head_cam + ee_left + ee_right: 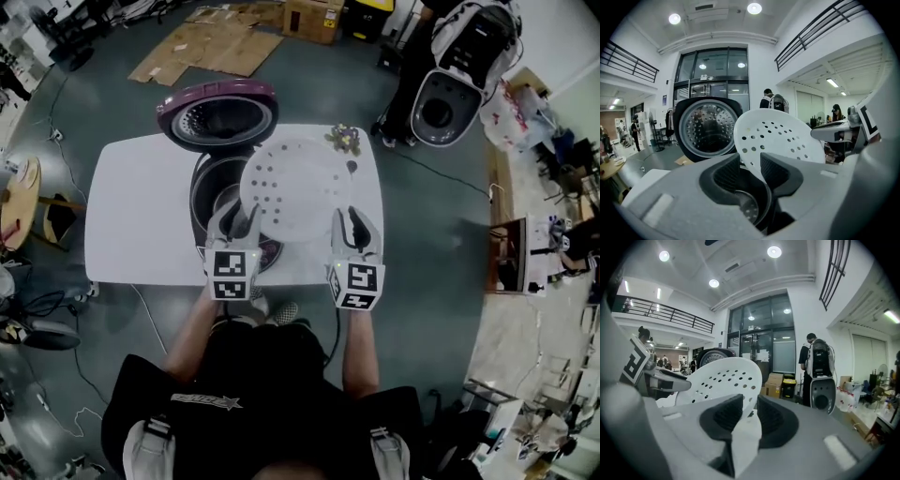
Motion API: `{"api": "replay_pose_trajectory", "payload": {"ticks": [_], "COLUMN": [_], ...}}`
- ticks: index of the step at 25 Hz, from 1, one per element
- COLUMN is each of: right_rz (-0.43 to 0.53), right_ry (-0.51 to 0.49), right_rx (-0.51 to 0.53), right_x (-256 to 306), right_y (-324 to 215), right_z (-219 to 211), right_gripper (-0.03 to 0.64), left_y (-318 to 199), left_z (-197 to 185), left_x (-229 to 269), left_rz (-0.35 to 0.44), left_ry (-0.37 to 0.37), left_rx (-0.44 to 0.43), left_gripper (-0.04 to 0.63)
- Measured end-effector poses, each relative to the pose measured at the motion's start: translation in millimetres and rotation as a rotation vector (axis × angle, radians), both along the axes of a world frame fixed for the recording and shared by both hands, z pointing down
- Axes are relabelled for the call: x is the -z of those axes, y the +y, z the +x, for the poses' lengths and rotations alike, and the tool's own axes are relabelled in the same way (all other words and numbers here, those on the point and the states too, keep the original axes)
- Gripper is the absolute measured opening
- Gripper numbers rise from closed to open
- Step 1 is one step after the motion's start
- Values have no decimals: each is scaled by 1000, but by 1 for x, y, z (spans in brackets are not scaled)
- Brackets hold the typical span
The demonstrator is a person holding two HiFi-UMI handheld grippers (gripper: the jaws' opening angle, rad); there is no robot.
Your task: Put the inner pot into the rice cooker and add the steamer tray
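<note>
Status: rice cooker (208,187) sits on the counter (131,220), lid (217,114) swung up and open. Inner pot (746,208) looks seated in the body already, since there's a metal wall visible down in the cavity. I'd call step one done, though not fully sure from this angle.

Steamer tray (295,187) is in the air, tilted, overlapping the cooker's right side and not yet over the opening. Left claw (236,223) is pinching the tray's near-left rim; right claw (349,225) is pinching the near-right rim.

Left to do: centre the tray over the pot, level it, lower it onto the rim, let go.
</note>
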State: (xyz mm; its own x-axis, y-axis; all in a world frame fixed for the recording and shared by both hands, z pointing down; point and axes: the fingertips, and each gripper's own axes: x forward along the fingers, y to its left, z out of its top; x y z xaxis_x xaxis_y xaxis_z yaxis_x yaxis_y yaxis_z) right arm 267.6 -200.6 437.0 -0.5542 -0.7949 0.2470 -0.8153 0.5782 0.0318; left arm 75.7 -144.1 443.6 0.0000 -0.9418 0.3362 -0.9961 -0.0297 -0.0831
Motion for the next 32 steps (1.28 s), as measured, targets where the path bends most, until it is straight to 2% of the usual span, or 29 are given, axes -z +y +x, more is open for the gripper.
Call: {"api": "replay_pose_trajectory", "payload": {"ticks": [8, 16, 24, 32], "right_rz": [-8, -48, -137, -222], "right_ry": [3, 26, 76, 141], "right_rx": [121, 221, 267, 285], "right_x": [-1, -14, -47, -79], "right_y": [1, 4, 7, 16], "right_z": [-83, -138, -165, -167], "right_gripper": [101, 101, 101, 101], "left_y": [22, 40, 48, 58], "left_z": [-76, -123, -147, -147], "left_x": [-1, -13, -43, -78], "left_rz": [-8, -47, -130, -243], "left_ry": [-1, 6, 27, 53], "left_rx": [118, 200, 223, 211], "left_gripper": [143, 143, 144, 152]}}
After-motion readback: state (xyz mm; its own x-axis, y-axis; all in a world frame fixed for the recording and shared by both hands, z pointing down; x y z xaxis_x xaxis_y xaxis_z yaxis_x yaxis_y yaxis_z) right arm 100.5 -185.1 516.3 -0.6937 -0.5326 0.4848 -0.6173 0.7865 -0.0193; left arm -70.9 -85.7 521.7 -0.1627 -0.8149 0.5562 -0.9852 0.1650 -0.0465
